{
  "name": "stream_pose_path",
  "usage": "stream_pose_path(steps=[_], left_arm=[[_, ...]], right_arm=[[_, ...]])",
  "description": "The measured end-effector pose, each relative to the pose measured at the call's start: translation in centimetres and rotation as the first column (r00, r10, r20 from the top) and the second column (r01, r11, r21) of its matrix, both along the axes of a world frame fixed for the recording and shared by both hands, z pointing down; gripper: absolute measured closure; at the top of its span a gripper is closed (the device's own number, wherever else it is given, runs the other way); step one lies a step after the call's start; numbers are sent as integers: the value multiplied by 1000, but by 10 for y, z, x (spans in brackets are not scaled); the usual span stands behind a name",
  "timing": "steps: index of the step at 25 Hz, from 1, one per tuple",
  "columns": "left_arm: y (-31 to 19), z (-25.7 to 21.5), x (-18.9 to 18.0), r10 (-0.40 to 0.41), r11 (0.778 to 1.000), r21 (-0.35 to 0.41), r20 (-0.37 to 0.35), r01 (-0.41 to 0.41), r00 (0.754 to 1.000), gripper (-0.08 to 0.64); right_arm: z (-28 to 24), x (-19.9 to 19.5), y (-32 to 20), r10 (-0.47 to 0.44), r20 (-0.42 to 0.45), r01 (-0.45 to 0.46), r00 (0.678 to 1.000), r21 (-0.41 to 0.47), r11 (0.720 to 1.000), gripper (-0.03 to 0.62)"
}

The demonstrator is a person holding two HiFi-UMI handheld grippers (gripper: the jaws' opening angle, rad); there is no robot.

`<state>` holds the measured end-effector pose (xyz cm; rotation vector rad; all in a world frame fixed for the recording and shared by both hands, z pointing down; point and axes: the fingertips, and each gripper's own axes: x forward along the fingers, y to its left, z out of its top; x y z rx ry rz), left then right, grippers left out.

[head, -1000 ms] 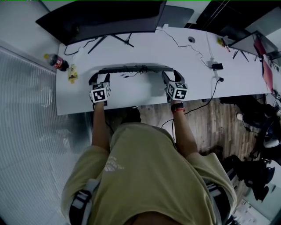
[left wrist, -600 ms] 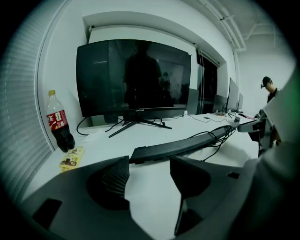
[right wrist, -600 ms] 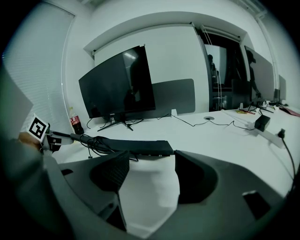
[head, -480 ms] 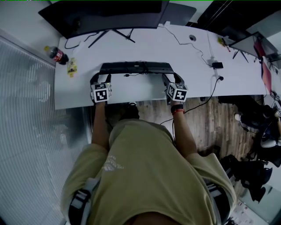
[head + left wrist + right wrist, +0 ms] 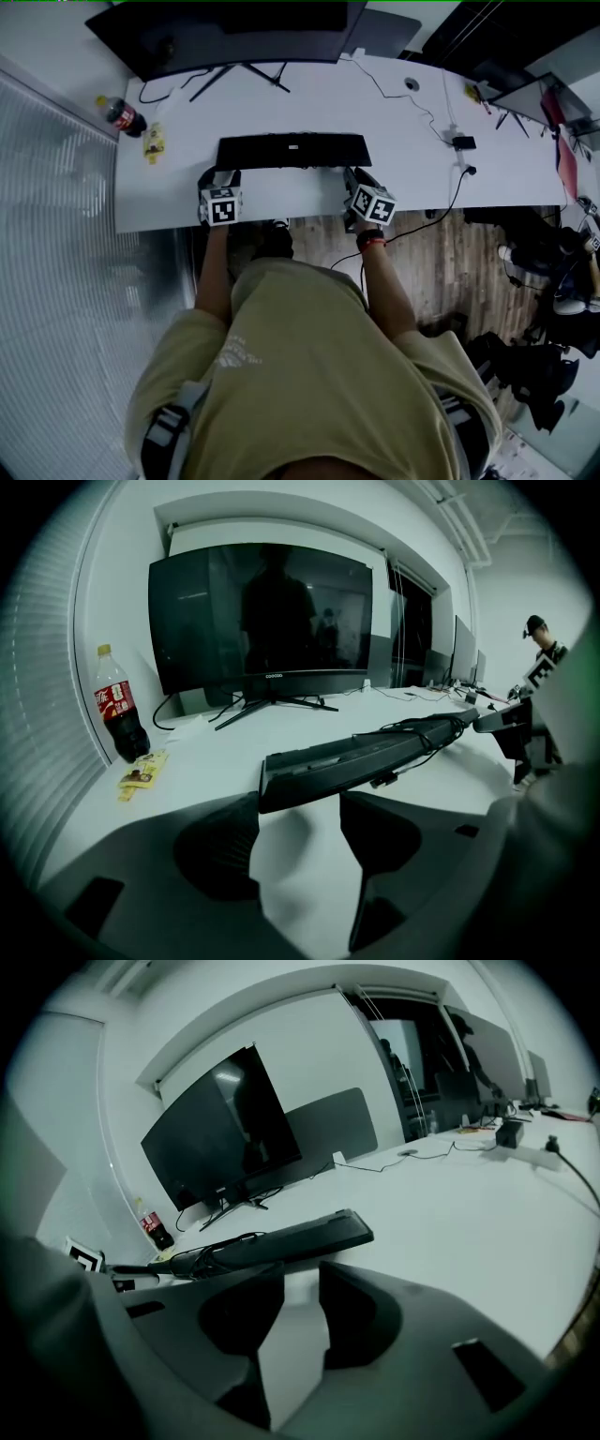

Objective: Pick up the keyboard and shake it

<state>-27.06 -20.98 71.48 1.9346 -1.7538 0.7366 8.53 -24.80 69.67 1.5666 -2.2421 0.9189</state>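
Left gripper [image 5: 300, 797] was held wide and empty; right gripper [image 5: 301, 1267] was narrowed, jaws just closing on nothing. Keyboard [image 5: 291, 150] was laid flat on surface [image 5: 281, 202], ungripped. Lifting and shaking seemingly remained.

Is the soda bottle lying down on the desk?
No, the soda bottle stands upright on the white desk, just left of the dark monitor.

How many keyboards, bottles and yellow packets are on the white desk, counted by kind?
keyboard: 1
bottle: 1
yellow packet: 1
Total: 3
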Motion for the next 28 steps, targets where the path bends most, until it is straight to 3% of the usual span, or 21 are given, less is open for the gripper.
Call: stream_pose_path(steps=[5,14,21,28], left_arm=[[22,31,8,-3,995,-96,0,3,1000,281],[40,24,12,-53,995,-90,-54,48,997,296],[61,-18,44,-37,999,-5,-134,37,990,298],[68,-100,89,1,987,158,-162,25,987,354]], right_arm=[[21,0,10,14,15,-13,1000,-81,997,449],[17,-3,25,-26,33,29,999,-72,997,433],[-33,-16,41,-84,75,82,994,28,996,434],[-104,-29,59,-145,-35,149,989,193,970,492]])
